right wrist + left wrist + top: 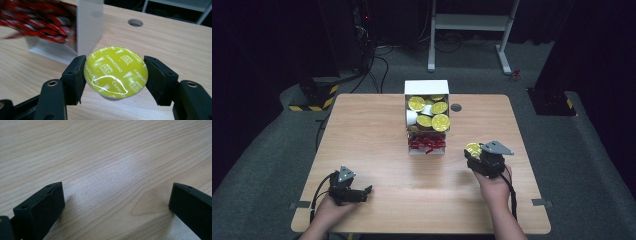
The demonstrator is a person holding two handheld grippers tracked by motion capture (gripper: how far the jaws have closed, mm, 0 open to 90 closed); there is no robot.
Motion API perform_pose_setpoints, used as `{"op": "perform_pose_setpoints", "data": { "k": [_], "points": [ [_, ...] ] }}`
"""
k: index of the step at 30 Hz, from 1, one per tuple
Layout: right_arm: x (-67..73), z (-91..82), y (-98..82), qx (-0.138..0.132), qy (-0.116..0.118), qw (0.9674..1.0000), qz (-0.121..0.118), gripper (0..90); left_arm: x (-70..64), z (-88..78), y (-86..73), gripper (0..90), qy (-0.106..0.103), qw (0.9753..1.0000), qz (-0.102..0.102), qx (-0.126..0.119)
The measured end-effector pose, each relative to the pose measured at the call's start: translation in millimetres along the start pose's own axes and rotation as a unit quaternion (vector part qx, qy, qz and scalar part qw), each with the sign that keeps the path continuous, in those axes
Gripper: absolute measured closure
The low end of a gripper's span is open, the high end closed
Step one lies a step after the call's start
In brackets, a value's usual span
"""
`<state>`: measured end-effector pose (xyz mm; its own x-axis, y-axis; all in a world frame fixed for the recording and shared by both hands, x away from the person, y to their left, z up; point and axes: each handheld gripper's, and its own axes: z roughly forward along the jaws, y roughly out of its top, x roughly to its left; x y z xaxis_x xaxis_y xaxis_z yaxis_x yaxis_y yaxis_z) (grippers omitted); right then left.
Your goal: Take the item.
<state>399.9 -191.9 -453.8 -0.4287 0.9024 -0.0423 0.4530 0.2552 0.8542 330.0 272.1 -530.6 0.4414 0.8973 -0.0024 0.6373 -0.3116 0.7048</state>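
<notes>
Right gripper (115, 75) clamps a coffee capsule (116, 71) between its two black jaws, one jaw pressed to each side of the rim. Capsule lid is glossy yellow-green foil, round, printed in white with a repeating "CAPPUCCINO" and "NESCAFÉ Dolce Gusto" pattern plus small stepped-bar marks; a pale cup body shows just beneath the lid. In the high view this capsule (473, 148) sits at the front of the right gripper (474, 152), held above the bench (372, 150) to the right of the white box (427, 117). The box is a matte white card, rectangular, divided in two: the far compartment holds more yellow-lidded capsules (432, 114) heaped at angles, the near compartment holds shiny red sachets (427, 143), print too blurred to read. Bench top is light wood-grain laminate with rounded corners and a round grey cable port (456, 107) near the box. Left gripper (115, 202) rests low at the bench's near left, jaws spread wide over bare wood grain, nothing between them.
</notes>
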Motion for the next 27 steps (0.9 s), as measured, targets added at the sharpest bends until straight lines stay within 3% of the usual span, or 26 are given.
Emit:
{"op": "perform_pose_setpoints", "data": {
  "k": [20,27],
  "points": [
    [-16.5,33.2,-2.6,0.013,-0.01,0.999,0.041,38.0,0.0,-0.1,0.0,0.5,0.0,1.0,0.0,0.0],
    [-19.8,49.4,-7.6,0.026,-0.015,0.9988,0.038,38.0,-0.1,0.1,-0.2,0.5,0.0,1.0,0.0,-0.001]
  ]
}}
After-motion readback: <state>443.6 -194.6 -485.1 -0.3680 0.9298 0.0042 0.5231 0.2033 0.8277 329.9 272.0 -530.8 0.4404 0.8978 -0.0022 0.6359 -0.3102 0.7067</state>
